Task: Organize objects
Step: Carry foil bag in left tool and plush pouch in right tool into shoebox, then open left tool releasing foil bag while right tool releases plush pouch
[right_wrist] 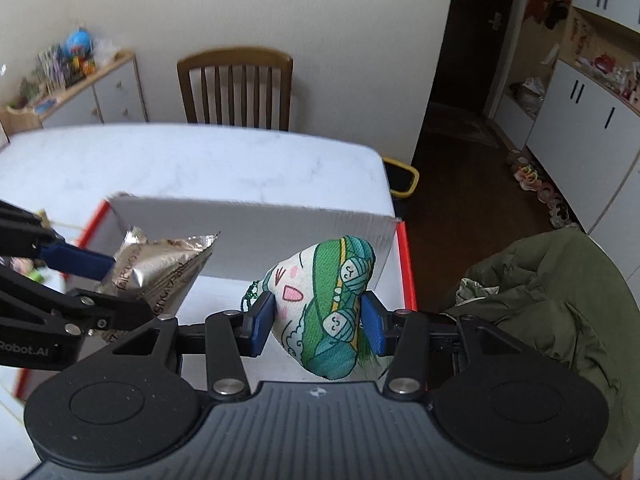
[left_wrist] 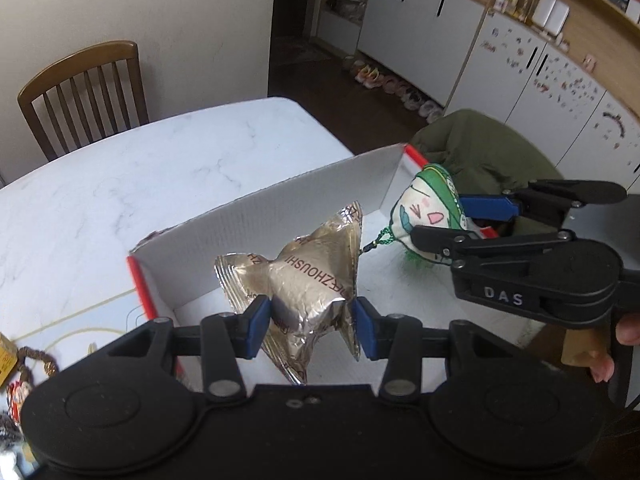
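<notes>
- Over the open box, the left gripper pinches a crinkled foil pouch between its blue pads, which press into the pouch's lower part
- The pouch hangs above the box's white floor, its pointed corners sticking up and out, brown lettering across the foil
- To its right, the right gripper is clamped on a stuffed sachet, white and green with cartoon faces printed on the cloth
- In the left wrist view the sachet sits near the box's far right corner, with a green cord and fringe trailing below it; whether it touches the wall I cannot tell
- The pouch and the sachet are near each other but apart
- The box has white walls with red edges and stands on a white marble table
- A wooden chair stands at the table's far side
- A green jacket is draped beside the table on the right
- A few small items lie on the table left of the box, too blurred to name
</notes>
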Tool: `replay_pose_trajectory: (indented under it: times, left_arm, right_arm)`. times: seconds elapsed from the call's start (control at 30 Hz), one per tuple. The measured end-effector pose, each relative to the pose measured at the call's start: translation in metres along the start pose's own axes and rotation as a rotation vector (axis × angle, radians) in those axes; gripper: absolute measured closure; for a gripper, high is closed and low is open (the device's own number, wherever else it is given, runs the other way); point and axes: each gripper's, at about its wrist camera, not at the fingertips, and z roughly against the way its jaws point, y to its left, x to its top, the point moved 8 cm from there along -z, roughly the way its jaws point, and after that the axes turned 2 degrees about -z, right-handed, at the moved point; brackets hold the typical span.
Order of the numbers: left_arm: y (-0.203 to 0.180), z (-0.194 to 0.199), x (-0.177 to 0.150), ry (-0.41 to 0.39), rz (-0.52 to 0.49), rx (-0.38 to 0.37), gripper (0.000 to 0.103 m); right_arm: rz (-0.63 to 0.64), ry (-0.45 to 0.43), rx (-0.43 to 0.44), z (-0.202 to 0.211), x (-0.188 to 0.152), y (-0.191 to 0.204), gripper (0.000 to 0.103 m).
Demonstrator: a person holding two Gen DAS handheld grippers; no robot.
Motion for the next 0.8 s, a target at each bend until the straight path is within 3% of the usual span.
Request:
replay_pose_trajectory:
  times: [0.43, 0.8]
  left_arm:
    - [0.013, -0.070, -0.008, 0.144, -0.014, 0.089, 0.059]
    - [0.015, -0.087, -0.013, 0.199, -0.010, 0.098, 0.058]
  right_arm:
    - [0.126, 0.187, 0.026, -0.066, -0.027, 0.013, 0.056]
    - [0.167, 0.241, 0.076, -0.068, -0.037, 0.032, 0.056]
